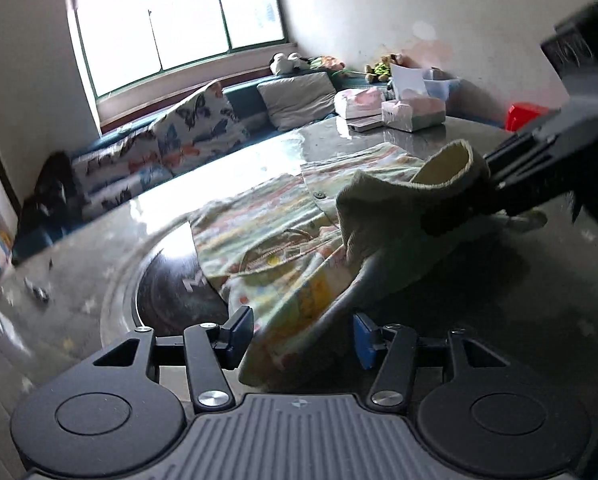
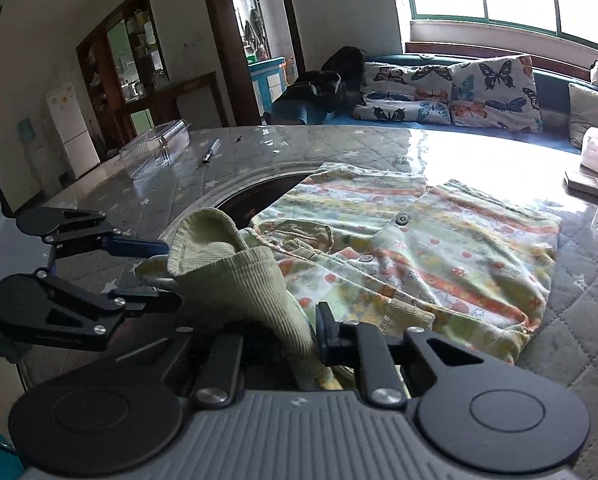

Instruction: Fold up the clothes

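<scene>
The right gripper (image 2: 283, 344) was clamped on the ribbed cuff (image 2: 235, 276) of the shirt (image 2: 439, 248); the cuff ran down between its jaws and stood up in a soft loop just ahead of them. The left gripper (image 1: 299, 336) had its jaws apart. A fold of the printed cloth lay between them, but the pads (image 1: 241, 330) did not seem to press it, though the blur made this hard to judge. In the right view the left gripper sat just beside the cuff, on its far-left side.

Beyond both jaws, the shirt lay spread on the quilted table (image 2: 579, 300), partly over a dark round inset (image 2: 259, 196), with one sleeve drawn back toward the grippers.

The shirt was probably light, thin and limp. It would sag and fold wherever it was not held, and it could slide easily on the glossy cover. The ribbed cuff and the hems were thicker, so they were likely the best places for a firm hold.

The near edge of the shirt was hidden under the gripper bodies. Glare from the window (image 1: 179, 20) washed out the far edge, so the second sleeve could not be made out.
</scene>
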{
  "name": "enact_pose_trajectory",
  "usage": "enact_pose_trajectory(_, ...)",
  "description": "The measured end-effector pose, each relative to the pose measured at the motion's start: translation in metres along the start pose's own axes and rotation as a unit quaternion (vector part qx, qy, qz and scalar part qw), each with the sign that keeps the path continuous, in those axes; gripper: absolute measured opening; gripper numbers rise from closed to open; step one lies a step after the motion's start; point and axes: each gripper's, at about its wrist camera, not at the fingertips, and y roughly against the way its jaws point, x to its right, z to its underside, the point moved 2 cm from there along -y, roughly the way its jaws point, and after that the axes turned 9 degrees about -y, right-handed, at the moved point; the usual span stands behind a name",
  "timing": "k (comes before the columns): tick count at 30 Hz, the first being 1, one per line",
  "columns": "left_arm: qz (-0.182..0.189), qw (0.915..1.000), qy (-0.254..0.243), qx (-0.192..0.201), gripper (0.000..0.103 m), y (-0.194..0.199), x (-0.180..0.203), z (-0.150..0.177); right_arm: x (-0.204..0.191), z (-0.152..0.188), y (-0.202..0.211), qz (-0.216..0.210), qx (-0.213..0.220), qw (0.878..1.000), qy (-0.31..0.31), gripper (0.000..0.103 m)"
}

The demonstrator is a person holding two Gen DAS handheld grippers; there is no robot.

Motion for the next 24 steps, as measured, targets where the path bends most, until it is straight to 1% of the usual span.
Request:
enact_pose_trajectory(3, -0.002, 0.9997, -0.024, 0.007, 0.055, -0.003, 0.0, 0.003, 0.001, 0.0, 0.0, 0.0, 0.003, 1.0, -0.001, 0.015)
enact_pose_trajectory(4, -0.003, 0.9995, -0.032, 0.009, 0.052, -0.004, -0.001, 0.004, 0.001, 0.0, 0.0, 0.001, 0.003, 1.0, -0.002, 0.014)
enact_pose_trajectory(5, -0.002, 0.9993, -0.036, 0.009, 0.047, -0.005, -0.001, 0.005, 0.001, 0.001, 0.0, 0.0, 0.003, 1.0, -0.003, 0.014)
enact_pose_trajectory(7, 0.004, 0.9992, -0.038, 0.01, 0.021, -0.005, -0.001, 0.007, 0.001, 0.002, 0.001, -0.001, 0.003, 1.0, -0.003, 0.012)
enact_pose_trajectory(8, 0.006, 0.9992, -0.037, 0.013, 0.017, -0.004, -0.001, 0.008, 0.0, 0.003, 0.001, -0.002, 0.004, 1.0, -0.002, 0.012)
enact_pose_trajectory(9, 0.005, 0.9992, -0.036, 0.018, 0.01, -0.001, 0.0, 0.008, -0.001, 0.003, 0.002, -0.003, 0.005, 1.0, -0.002, 0.012)
enact_pose_trajectory(10, 0.002, 0.9992, -0.033, 0.022, 0.008, 0.001, 0.001, 0.008, -0.002, 0.004, 0.004, -0.004, 0.007, 1.0, -0.001, 0.011)
enact_pose_trajectory(12, 0.005, 0.9992, -0.027, 0.029, 0.005, 0.01, 0.002, 0.007, -0.004, 0.004, 0.01, -0.01, 0.012, 1.0, 0.002, 0.011)
enact_pose_trajectory(15, 0.011, 0.9989, -0.016, 0.042, 0.005, 0.025, 0.006, 0.004, -0.005, 0.006, 0.024, -0.021, 0.017, 1.0, 0.0, 0.01)
enact_pose_trajectory(19, 0.029, 0.998, -0.003, 0.057, 0.005, 0.06, 0.013, -0.001, -0.017, 0.015, 0.059, -0.042, 0.015, 0.999, 0.017, 0.01)
enact_pose_trajectory(22, 0.047, 0.9966, 0.012, 0.067, 0.005, 0.093, 0.022, -0.004, -0.029, 0.021, 0.087, -0.058, 0.011, 0.998, 0.031, 0.01)
enact_pose_trajectory(24, 0.052, 0.9958, 0.016, 0.074, 0.005, 0.11, 0.027, -0.004, -0.036, 0.023, 0.102, -0.065, 0.011, 0.997, 0.042, 0.009)
